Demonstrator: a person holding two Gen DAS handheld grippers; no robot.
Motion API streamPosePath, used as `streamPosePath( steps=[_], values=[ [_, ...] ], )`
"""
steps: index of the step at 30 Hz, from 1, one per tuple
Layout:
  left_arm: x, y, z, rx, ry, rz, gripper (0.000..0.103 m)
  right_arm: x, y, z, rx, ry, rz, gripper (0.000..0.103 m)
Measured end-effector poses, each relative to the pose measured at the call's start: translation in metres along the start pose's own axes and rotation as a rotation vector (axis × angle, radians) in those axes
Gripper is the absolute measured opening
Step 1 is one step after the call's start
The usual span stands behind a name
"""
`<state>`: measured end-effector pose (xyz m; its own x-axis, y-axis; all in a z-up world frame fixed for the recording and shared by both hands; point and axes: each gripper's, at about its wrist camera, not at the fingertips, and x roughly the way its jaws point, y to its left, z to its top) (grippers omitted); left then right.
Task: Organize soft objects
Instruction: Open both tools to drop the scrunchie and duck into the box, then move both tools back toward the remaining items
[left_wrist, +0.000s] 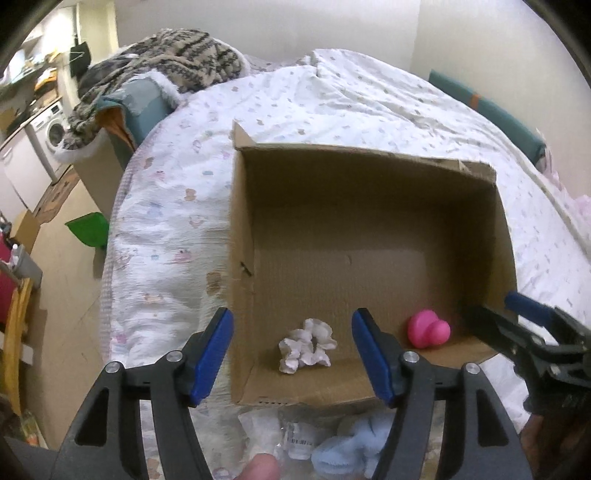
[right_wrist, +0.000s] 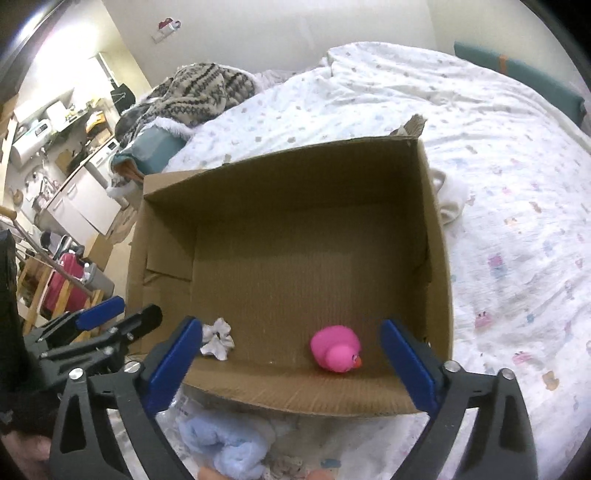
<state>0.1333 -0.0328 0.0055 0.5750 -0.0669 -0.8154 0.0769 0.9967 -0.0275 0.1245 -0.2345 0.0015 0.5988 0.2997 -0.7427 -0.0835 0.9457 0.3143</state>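
Note:
An open cardboard box (left_wrist: 369, 221) lies on the bed; it also shows in the right wrist view (right_wrist: 280, 184). Inside near its front wall lie a white scrunchie (left_wrist: 306, 347) (right_wrist: 218, 339) and a pink rubber duck (left_wrist: 428, 328) (right_wrist: 336, 349). My left gripper (left_wrist: 291, 354) is open and empty above the box's front left edge, over the scrunchie. My right gripper (right_wrist: 291, 365) is open and empty above the front edge, around the duck; it shows at the right of the left wrist view (left_wrist: 517, 317). A light blue fluffy cloth (left_wrist: 351, 450) (right_wrist: 229, 450) lies in front of the box.
A clear plastic wrapper (left_wrist: 291, 432) lies beside the blue cloth. A white cloth (right_wrist: 448, 206) lies right of the box. A patterned blanket (left_wrist: 166, 62) is heaped at the bed's far left. Beyond the bed's left edge is the floor with a green object (left_wrist: 88, 229).

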Motion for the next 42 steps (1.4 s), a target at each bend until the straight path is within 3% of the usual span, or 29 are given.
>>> streamPosePath(
  steps=[3, 5, 8, 15, 22, 26, 35, 42],
  values=[
    [-0.012, 0.006, -0.002, -0.018, -0.022, -0.009, 0.078, -0.011, -0.002, -0.002, 0.011, -0.014, -0.001, 0.103],
    [-0.023, 0.013, -0.003, -0.042, -0.045, -0.021, 0.096, -0.023, -0.003, -0.003, 0.017, -0.044, -0.013, 0.103],
    [-0.036, 0.020, -0.008, -0.060, -0.070, -0.028, 0.103, -0.040, -0.006, -0.008, 0.029, -0.090, -0.018, 0.103],
    [-0.055, 0.034, -0.028, -0.074, -0.042, -0.039, 0.103, -0.058, -0.014, -0.024, 0.069, -0.089, -0.029, 0.103],
    [-0.070, 0.044, -0.050, -0.075, -0.022, -0.018, 0.103, -0.058, -0.020, -0.049, 0.129, -0.013, -0.037, 0.103],
    [-0.070, 0.046, -0.065, -0.064, 0.003, 0.026, 0.103, -0.055, -0.017, -0.064, 0.137, 0.039, -0.116, 0.103],
    [-0.066, 0.051, -0.080, -0.088, 0.040, 0.054, 0.103, -0.060, -0.012, -0.073, 0.155, 0.052, -0.204, 0.103],
    [-0.062, 0.054, -0.082, -0.103, 0.058, 0.065, 0.103, -0.058, -0.015, -0.074, 0.149, 0.062, -0.189, 0.103]
  ],
)
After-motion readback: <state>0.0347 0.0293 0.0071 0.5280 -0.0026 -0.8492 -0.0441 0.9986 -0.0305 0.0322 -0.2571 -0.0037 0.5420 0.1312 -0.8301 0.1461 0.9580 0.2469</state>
